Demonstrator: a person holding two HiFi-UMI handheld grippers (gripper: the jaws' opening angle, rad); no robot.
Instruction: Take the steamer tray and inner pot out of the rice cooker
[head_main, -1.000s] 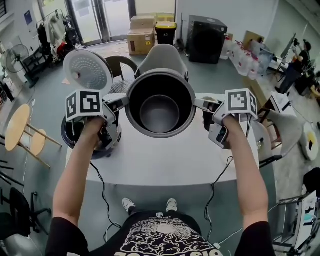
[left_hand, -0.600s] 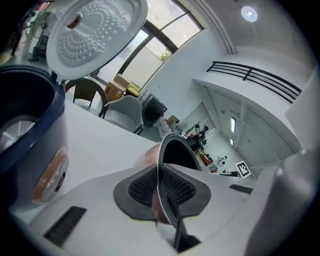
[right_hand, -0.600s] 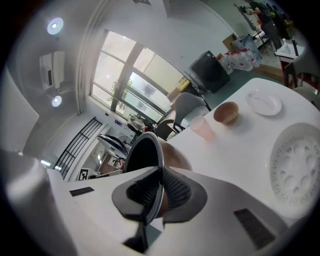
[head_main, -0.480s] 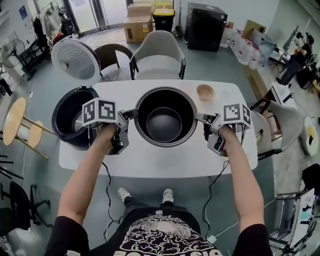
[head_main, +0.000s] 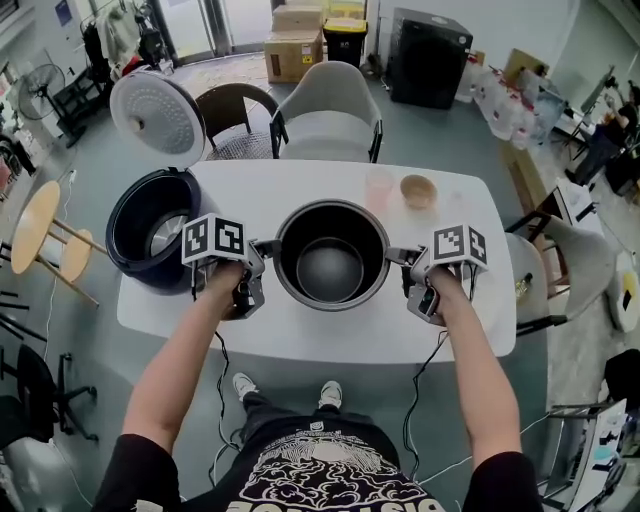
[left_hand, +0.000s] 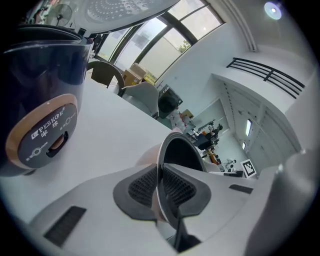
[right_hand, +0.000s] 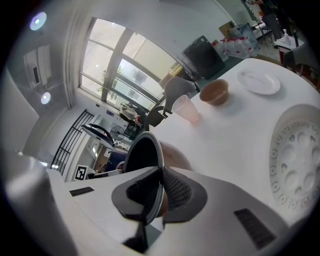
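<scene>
The person is holding the inner pot (head_main: 330, 262) by its rim with both grippers, and it is hanging upright and empty, low at the middle of the white table (head_main: 300, 335). Whether its base is touching the tabletop cannot be told.

The left gripper (head_main: 266, 248) is clamping the pot's left rim. In the left gripper view, its ribbed pads (left_hand: 142, 187) are closing tight on the thin metal edge, one inside the pot and one outside. The right gripper (head_main: 398, 257) is doing the same on the pot's right rim, where its pads (right_hand: 176, 190) are pinching the edge from both sides.

The dark rice cooker (head_main: 150, 232) is standing to the left of the pot, near it but apart. Its lid (head_main: 156, 113) is standing open to the pot's back left, with the perforated inner face showing.

The steamer tray (right_hand: 295, 160) is lying flat on the table to the right of the pot, beyond the right gripper. It shows plainly only in the right gripper view.

Behind the pot, toward its right, a pink cup (head_main: 378, 188) is standing upright. A brown bowl (head_main: 418, 190) is sitting just beyond the cup, further right of the pot. A white plate (right_hand: 258, 81) is lying further to the pot's right again.

A white chair (head_main: 325, 115) is standing behind the pot, past the table's far edge.
</scene>
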